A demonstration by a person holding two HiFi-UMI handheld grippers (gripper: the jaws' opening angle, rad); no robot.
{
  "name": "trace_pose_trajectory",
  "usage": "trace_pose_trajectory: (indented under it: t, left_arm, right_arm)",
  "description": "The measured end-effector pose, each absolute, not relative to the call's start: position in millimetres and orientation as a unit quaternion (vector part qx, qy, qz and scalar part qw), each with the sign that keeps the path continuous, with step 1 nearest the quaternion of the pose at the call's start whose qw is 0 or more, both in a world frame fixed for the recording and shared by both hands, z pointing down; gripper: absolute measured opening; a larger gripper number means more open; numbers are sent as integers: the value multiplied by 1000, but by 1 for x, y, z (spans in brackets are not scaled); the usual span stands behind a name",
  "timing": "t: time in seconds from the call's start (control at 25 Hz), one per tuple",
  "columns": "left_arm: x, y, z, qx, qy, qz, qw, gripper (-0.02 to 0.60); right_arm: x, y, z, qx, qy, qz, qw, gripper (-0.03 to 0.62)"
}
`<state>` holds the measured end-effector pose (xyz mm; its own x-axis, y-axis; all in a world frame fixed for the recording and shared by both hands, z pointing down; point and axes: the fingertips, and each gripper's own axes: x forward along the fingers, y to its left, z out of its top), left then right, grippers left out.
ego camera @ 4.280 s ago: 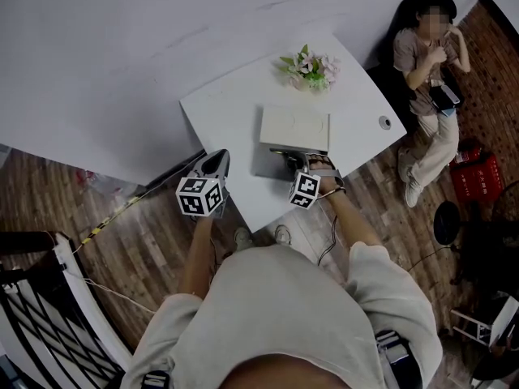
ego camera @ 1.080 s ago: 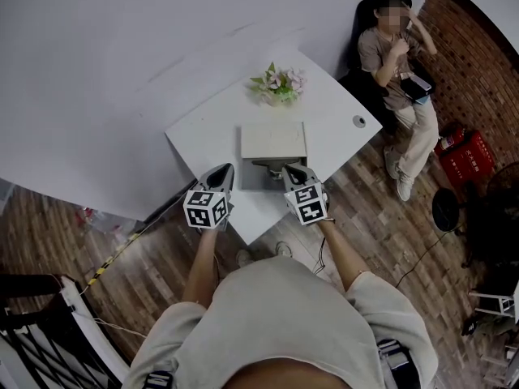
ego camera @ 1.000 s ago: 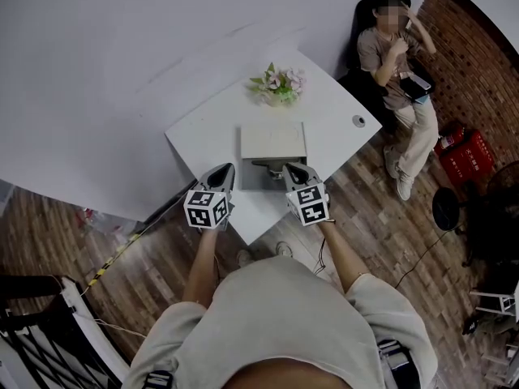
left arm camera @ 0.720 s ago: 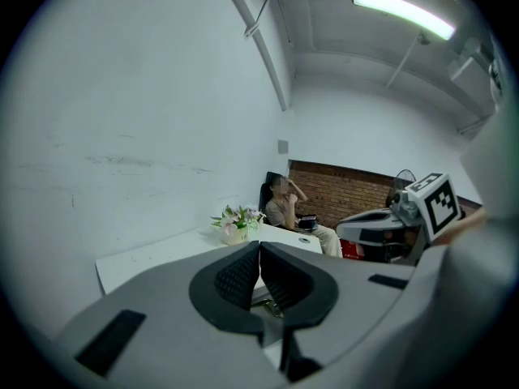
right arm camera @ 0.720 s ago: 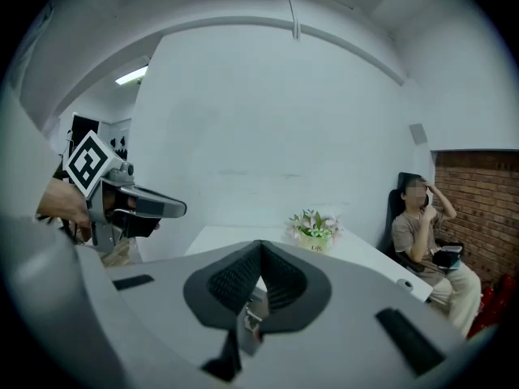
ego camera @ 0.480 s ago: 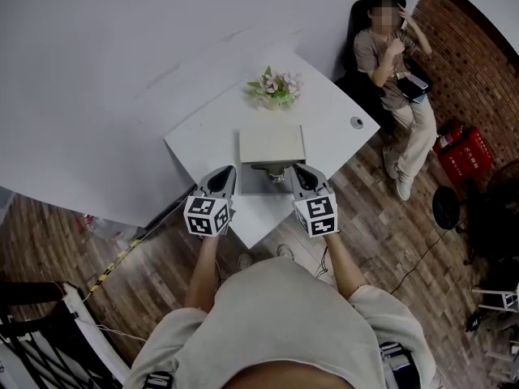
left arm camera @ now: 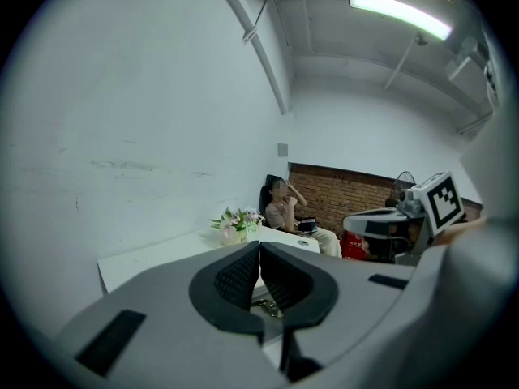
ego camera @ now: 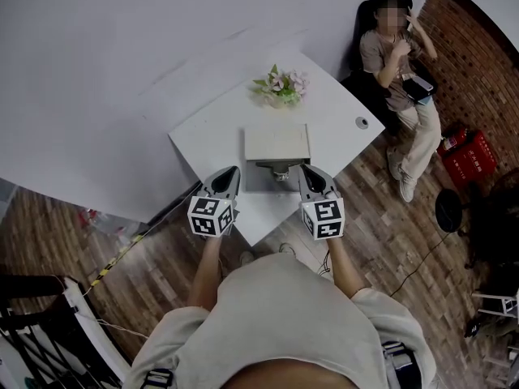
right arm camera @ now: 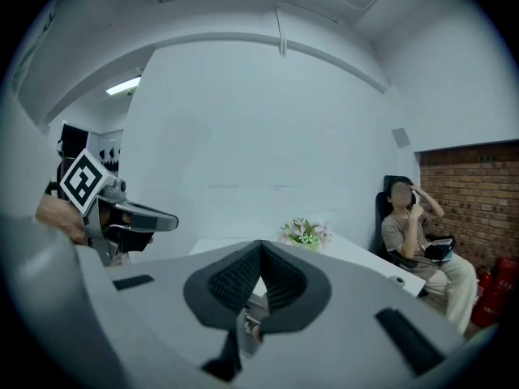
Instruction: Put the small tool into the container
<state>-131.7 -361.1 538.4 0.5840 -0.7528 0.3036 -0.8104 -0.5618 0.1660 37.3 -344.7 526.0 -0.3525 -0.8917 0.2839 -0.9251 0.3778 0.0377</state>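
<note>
Hovering mid-frame in the head view, the left hand-held gripper (ego camera: 230, 172) and the right hand-held gripper (ego camera: 307, 169) are both clenched on nothing. Between their tips, the small tool (ego camera: 280, 169) lies at the lower edge of the white container (ego camera: 277, 143) on the bench (ego camera: 203, 128); whether it sits inside is unclear.

We see the container (ego camera: 277, 143): a pale, flat rectangular box, mid-desk (ego camera: 340, 116), with its grey lower section sticking out toward the near edge. The small tool (ego camera: 280, 171) is a tiny metallic piece lying on that grey section, right against the box front. Its shape is too small to make out.
</note>
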Motion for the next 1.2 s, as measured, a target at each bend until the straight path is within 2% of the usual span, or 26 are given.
trace_pose_trajectory:
  t: [1.2]
  left_arm:
    - [-135,-354,548,866,-462,85,172,11]
  right_arm:
    - [43,-346,543,550,-820,82,137,-2]
